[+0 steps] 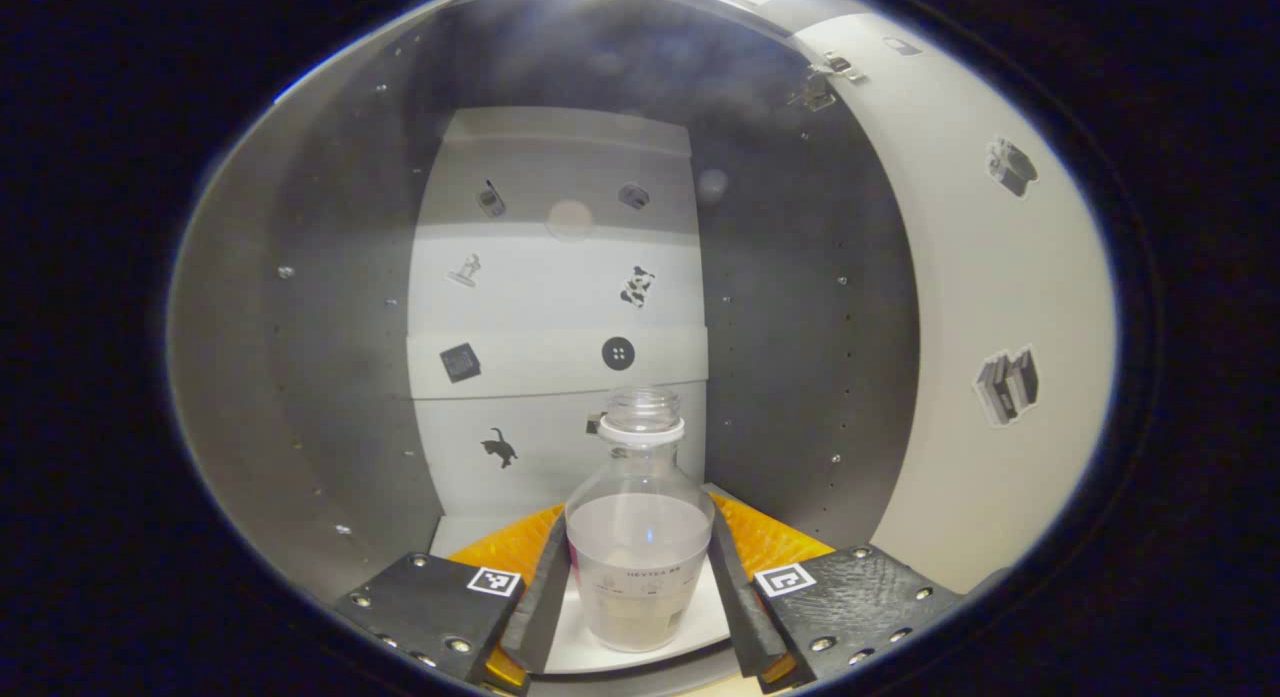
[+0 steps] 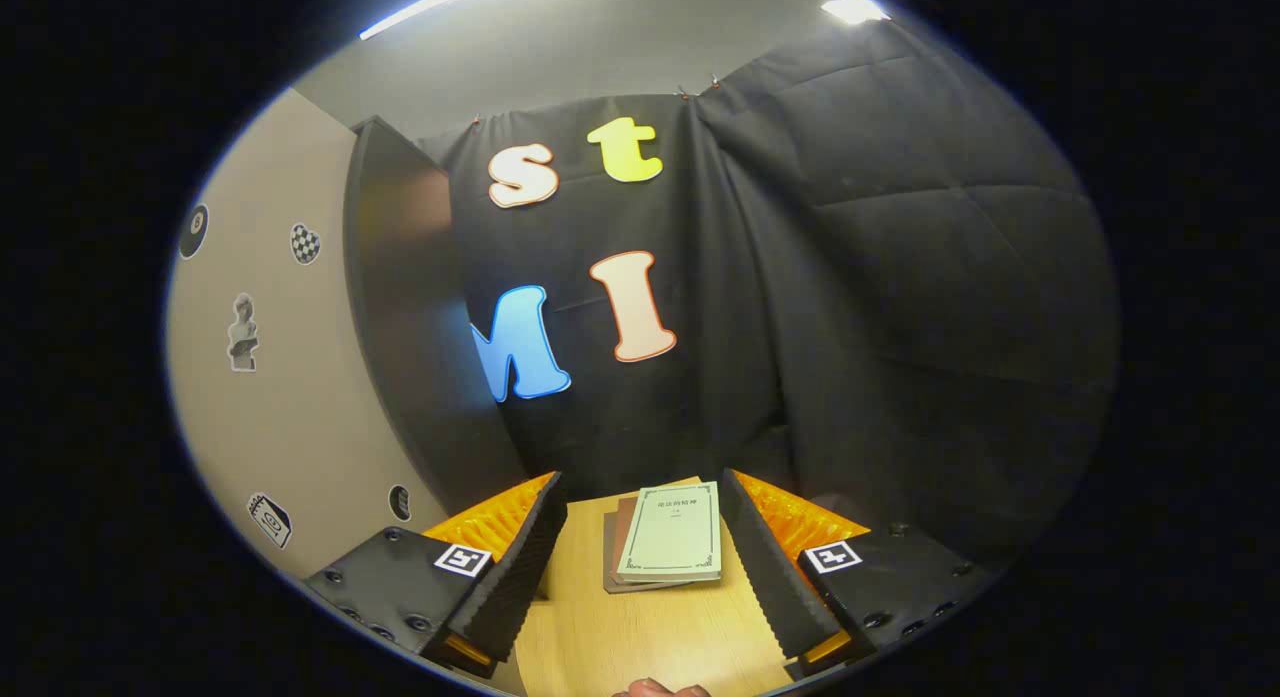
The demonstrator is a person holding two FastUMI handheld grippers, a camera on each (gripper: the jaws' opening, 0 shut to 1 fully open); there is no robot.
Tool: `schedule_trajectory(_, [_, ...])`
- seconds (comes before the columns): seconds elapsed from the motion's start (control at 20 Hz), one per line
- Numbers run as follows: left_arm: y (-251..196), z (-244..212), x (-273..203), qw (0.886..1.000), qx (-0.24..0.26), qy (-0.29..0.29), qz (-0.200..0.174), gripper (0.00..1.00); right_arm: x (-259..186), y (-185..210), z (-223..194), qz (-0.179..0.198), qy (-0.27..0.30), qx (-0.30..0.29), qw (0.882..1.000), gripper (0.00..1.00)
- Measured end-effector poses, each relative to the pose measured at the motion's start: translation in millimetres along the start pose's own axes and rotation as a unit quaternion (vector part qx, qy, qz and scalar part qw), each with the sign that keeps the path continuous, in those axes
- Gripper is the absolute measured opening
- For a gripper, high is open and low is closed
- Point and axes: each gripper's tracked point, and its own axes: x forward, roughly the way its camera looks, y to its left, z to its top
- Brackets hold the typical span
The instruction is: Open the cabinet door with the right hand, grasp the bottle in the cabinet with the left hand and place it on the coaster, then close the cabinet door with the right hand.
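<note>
Cabinet door (image 1: 1000, 307) stands swung open on the right of the left gripper view, its inner face dotted with stickers, so the first step of the task looks done. Inside the cabinet (image 1: 330, 397), the bottle (image 1: 638, 537) stands upright on the white shelf floor (image 1: 590, 647), clear glass with an open threaded neck and pale contents reaching partway up. The left gripper (image 1: 638, 597) has its fingers (image 1: 545, 597) on either side of the bottle's body, close against the glass; whether they already press on it I cannot tell, though the grasp appears to be at hand or just made.

In the right gripper view, the right gripper (image 2: 640, 577) hangs with its fingers spread wide and nothing between them, above a wooden worktop (image 2: 650, 647) where a small stack of books (image 2: 668, 542) lies. The cabinet's side panel (image 2: 270, 357) rises on the left.

Still ahead, by my judgement: lifting the bottle out, setting it on the coaster, and closing the door.
</note>
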Motion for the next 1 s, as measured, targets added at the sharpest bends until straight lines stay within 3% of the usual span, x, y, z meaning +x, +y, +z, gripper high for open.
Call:
schedule_trajectory(0.25, [12.2, 3.3, -60.9, 1.0, -0.001, -0.006, 0.012, 0.69, -4.7, 19.4, -10.0, 0.021, 0.003, -0.008, 1.0, 0.98])
schedule_trajectory(0.55, [32.6, 0.4, -150.9, 1.0, 0.014, -0.007, 0.019, 0.69, -31.0, 31.2, -14.0, 0.007, -0.007, 0.008, 1.0, 0.98])
schedule_trajectory(0.7, [48.4, -13.0, -193.7, 0.999, 0.026, 0.0, 0.032, 0.69, -47.2, 30.3, -4.3, -0.009, -0.023, 0.002, 1.0, 0.98])
schedule_trajectory(1.0, [78.7, -55.6, -257.3, 0.998, -0.004, 0.001, 0.061, 0.69, -69.1, 45.9, -10.9, -0.012, -0.026, 0.03, 0.999, 0.98])
